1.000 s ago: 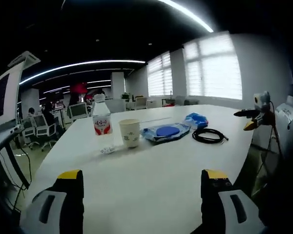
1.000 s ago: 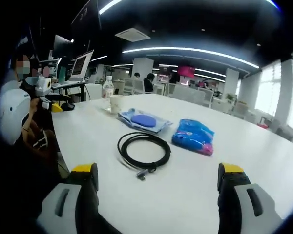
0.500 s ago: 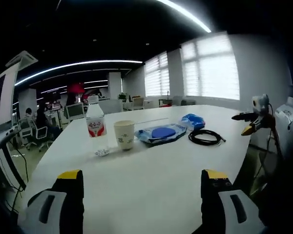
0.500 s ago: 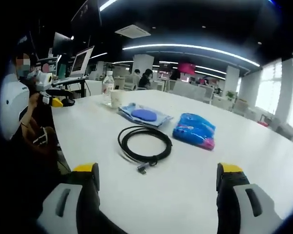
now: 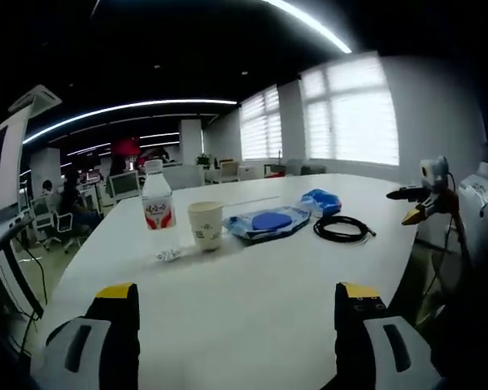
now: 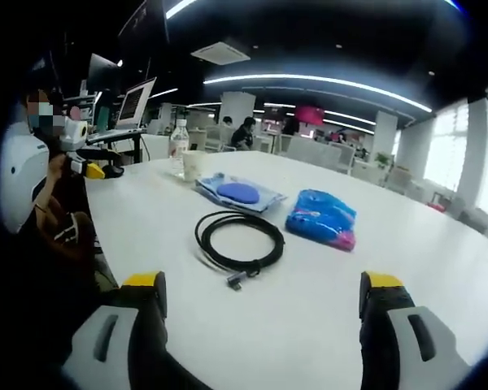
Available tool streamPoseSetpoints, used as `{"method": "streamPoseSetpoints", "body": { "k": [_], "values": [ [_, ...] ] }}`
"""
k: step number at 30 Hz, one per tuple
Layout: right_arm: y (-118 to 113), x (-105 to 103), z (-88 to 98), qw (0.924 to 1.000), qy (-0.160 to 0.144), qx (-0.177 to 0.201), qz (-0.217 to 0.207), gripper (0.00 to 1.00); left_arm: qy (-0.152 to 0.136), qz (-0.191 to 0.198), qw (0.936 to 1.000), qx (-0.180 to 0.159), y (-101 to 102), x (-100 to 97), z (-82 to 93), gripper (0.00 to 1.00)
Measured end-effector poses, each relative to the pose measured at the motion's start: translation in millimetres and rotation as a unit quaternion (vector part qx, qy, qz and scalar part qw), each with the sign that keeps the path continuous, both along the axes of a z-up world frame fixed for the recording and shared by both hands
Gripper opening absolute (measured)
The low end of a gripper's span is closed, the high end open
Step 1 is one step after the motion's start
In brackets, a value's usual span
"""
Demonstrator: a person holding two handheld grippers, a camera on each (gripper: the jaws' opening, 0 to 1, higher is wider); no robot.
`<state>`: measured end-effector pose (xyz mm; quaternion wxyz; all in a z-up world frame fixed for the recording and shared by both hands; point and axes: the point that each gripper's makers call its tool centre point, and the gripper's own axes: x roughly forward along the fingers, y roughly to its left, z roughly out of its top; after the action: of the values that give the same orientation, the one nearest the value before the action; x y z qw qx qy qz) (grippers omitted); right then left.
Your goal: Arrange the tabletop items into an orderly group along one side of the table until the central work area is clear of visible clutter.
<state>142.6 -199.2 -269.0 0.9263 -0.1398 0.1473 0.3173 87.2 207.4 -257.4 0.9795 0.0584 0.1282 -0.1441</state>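
On the white table (image 5: 252,292) stand a water bottle (image 5: 155,200) with a red label and a paper cup (image 5: 205,224), with a small crumpled wrapper (image 5: 170,254) in front of them. Further right lie a clear bag holding a blue disc (image 5: 267,222), a blue packet (image 5: 321,201) and a coiled black cable (image 5: 340,228). My left gripper (image 5: 236,341) is open at the near edge, well short of them. My right gripper (image 6: 256,325) is open just before the cable (image 6: 238,241), with the blue packet (image 6: 324,220), the disc bag (image 6: 237,193), cup (image 6: 193,165) and bottle (image 6: 178,150) beyond.
The right gripper (image 5: 419,197) comes into the left gripper view at the table's right edge, and the left gripper (image 6: 85,154) into the right gripper view at the left edge, beside a person's white sleeve (image 6: 20,187). Office desks, chairs and monitors (image 6: 137,106) surround the table.
Both views have shifted slightly with the hands. The items on the table lie where they were.
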Motion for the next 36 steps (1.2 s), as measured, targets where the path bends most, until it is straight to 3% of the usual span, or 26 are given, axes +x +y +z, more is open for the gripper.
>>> {"method": "streamPoseSetpoints", "body": {
  "k": [36],
  "values": [
    [-5.4,-0.4,1.9,0.9999,-0.005,-0.011,-0.012,0.94,0.000,-0.005,1.0000,0.005,-4.0,-3.9,-1.3,1.00]
  ]
}}
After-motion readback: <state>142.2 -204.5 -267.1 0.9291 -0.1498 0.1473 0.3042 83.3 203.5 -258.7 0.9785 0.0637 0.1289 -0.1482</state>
